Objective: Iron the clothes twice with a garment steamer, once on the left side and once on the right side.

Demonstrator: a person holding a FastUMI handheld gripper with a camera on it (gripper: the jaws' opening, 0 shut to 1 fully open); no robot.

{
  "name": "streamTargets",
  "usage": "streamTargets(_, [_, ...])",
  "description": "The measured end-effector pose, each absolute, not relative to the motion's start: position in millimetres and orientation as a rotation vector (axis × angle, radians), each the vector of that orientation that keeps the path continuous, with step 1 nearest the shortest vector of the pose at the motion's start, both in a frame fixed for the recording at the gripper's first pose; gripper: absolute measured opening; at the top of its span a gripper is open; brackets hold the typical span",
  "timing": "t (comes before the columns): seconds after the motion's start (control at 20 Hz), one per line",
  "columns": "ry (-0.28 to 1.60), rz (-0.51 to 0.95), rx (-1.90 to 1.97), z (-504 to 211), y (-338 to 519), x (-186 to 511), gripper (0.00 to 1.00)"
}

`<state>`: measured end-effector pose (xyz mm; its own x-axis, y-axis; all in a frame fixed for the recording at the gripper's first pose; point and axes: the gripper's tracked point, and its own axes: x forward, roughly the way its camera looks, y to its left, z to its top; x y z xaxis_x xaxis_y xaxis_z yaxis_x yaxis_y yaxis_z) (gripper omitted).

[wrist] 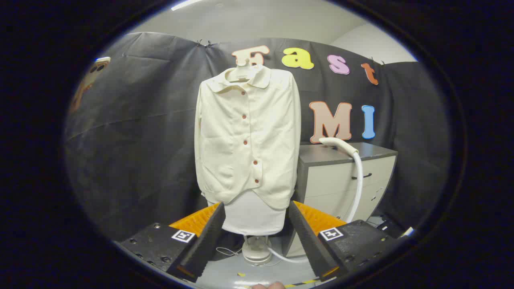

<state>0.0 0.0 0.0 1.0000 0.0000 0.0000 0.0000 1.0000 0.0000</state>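
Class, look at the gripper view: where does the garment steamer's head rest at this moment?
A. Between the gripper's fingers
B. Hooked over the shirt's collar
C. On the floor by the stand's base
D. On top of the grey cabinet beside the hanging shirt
D: the steamer head lies on the cabinet top, beside the shirt, its hose trailing down, while the gripper fingers stand open, holding nothing.

One shirt hangs on one hanger over one white board, which stands on one round base. Five buttons run down the shirt front. One steamer head lies on one cabinet, with one hose hanging from it. One tool has two fingers, spread apart with nothing between them, and two square markers.
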Motion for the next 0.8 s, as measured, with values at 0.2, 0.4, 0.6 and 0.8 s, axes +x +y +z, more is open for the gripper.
streamTargets(0.2, [0.026, 0.004, 0.027, -8, -2, 4, 0.97])
streamTargets(0.4, [0.024, -0.001, 0.028, -3, -10, 7, 0.97])
streamTargets(0.6, [0.035, -0.022, 0.028, -5, -22, 8, 0.97])
streamTargets(0.8, [0.037, -0.044, 0.027, -3, -32, 9, 0.97])
